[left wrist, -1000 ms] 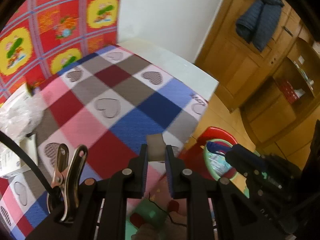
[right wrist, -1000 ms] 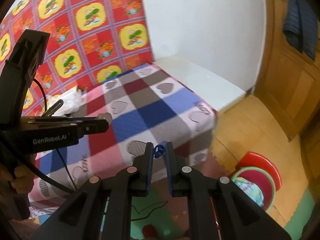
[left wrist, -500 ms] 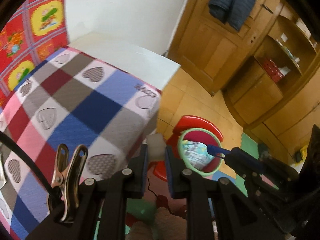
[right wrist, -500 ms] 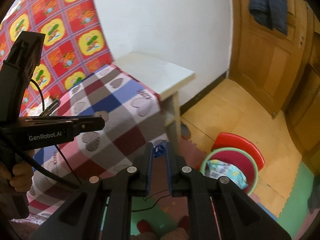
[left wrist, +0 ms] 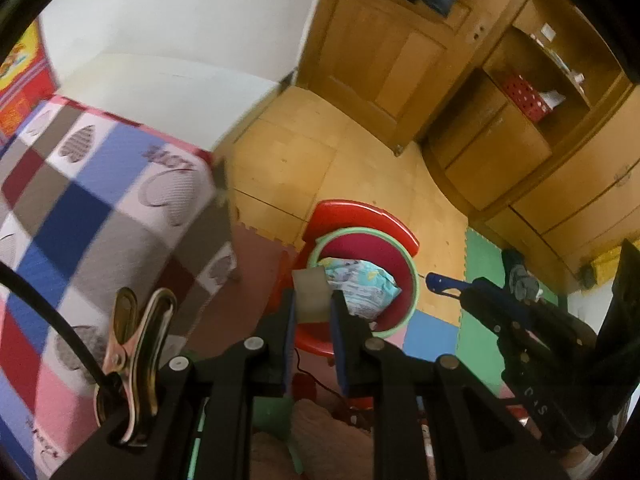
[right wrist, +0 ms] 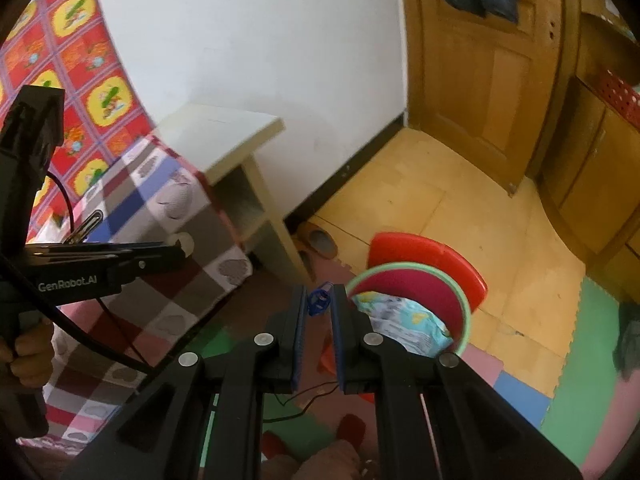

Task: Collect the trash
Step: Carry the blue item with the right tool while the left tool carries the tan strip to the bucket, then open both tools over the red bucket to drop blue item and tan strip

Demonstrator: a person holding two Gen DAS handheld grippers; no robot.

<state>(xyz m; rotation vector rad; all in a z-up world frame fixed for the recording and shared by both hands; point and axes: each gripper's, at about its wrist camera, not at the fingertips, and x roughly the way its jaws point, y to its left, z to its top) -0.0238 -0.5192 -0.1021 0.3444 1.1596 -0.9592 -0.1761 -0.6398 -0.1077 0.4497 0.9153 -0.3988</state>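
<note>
Left gripper [left wrist: 313, 304] pinches a pale scrap [left wrist: 311, 295]; right gripper [right wrist: 319, 305] pinches a small blue piece [right wrist: 318, 300], perhaps plastic. Centre both over the bin [right wrist: 467, 320] before releasing, clear of its rim.

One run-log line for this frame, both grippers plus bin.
left gripper: shut on beige scrap | right gripper: shut on blue scrap | green-rimmed bin: on floor, holds wrapper

light: soft, even | blur: motion smear | edges: fisheye-bent, dark corners
</note>
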